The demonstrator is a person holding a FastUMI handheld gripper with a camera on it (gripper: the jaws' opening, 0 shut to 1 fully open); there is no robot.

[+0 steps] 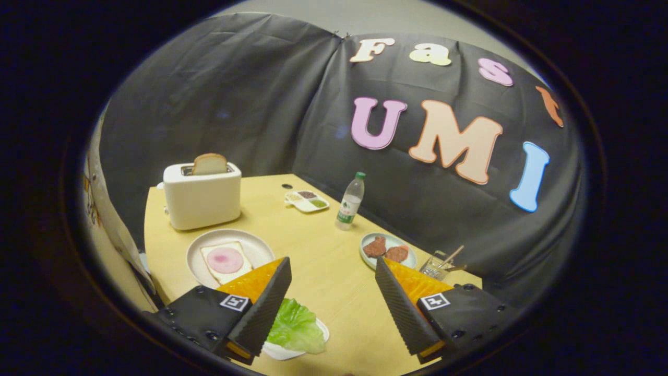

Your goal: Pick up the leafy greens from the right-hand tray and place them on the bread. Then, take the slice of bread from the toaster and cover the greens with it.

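- Near the toaster (202, 201), on the pale wooden table (323, 271), the task's things are sitting in a loose cluster, and the tool (334, 279) is hanging above the near end of that table with its fingers spread wide, gripping nothing.
- The leafy greens (296, 328) are lying in a small white dish (292, 351), well in front of the toaster and close to the inner side of the left finger, low between the two fingers.
- They are looking thin, crinkled and very light, so I am judging them soft and floppy rather than stiff; they will probably be bending and drooping once lifted.
- A pinch across a raised fold near the middle of the leaf is seeming the safest hold, since an edge might be slipping out or tearing.
- The plate (250, 240) is sitting just in front of the toaster, carrying a slice of bread (225, 263) with a pink round of meat (225, 260) on top; this is where the greens are going.
- A second bread slice (210, 163) is standing upright in the toaster's slot, looking stiffer and easy to pinch across its flat faces.
- To the right of the toaster, a divided tray (306, 201) and a water bottle (350, 202) are standing apart from each other.
- Further right and nearer the tool, a small plate (387, 249) with brown pieces is lying beside a clear glass holder (437, 265) with sticks.
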